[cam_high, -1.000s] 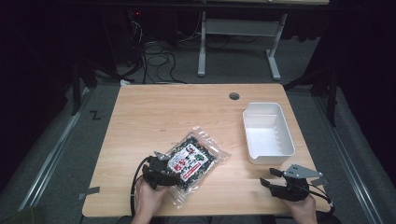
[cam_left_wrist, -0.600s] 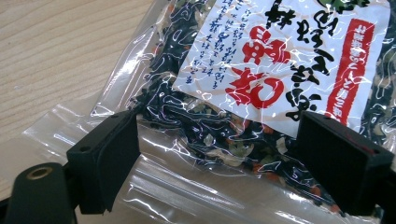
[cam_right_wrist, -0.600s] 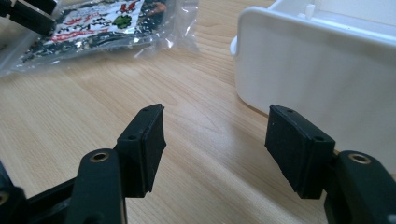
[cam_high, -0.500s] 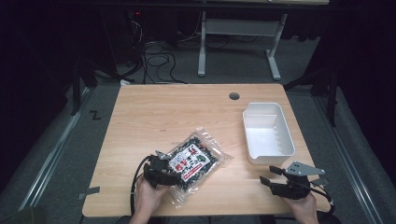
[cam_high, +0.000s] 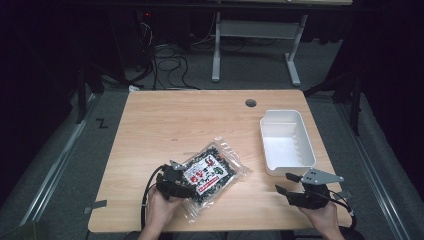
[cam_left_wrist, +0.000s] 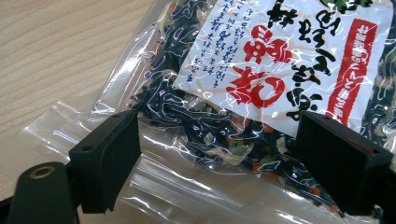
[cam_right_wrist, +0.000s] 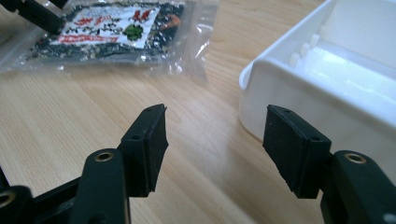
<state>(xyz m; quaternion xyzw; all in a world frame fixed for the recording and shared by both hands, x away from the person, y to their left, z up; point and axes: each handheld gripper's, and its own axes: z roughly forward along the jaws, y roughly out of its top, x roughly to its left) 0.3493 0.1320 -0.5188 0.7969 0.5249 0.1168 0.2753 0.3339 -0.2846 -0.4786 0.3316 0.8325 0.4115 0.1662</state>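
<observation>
Crinkly clear plastic, the packet of dried food (cam_high: 212, 172) lies near the counter's (cam_high: 175, 120) front edge, light and slippery. Left tongs (cam_high: 176, 183) spread wide over its flat sealed end, the surest hold; right tongs (cam_high: 295, 194) are parted, empty, beside the white tray (cam_high: 286, 141).

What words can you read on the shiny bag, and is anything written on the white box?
Bag label: large red and black East Asian characters, warped by the crinkled plastic, so I cannot quote them reliably.
Red strip on the label's right side: small white characters, too small to read.
Small blue columns of print at the label's left: too blurred to read.
White box: no writing visible.
Table: no writing visible.
</observation>
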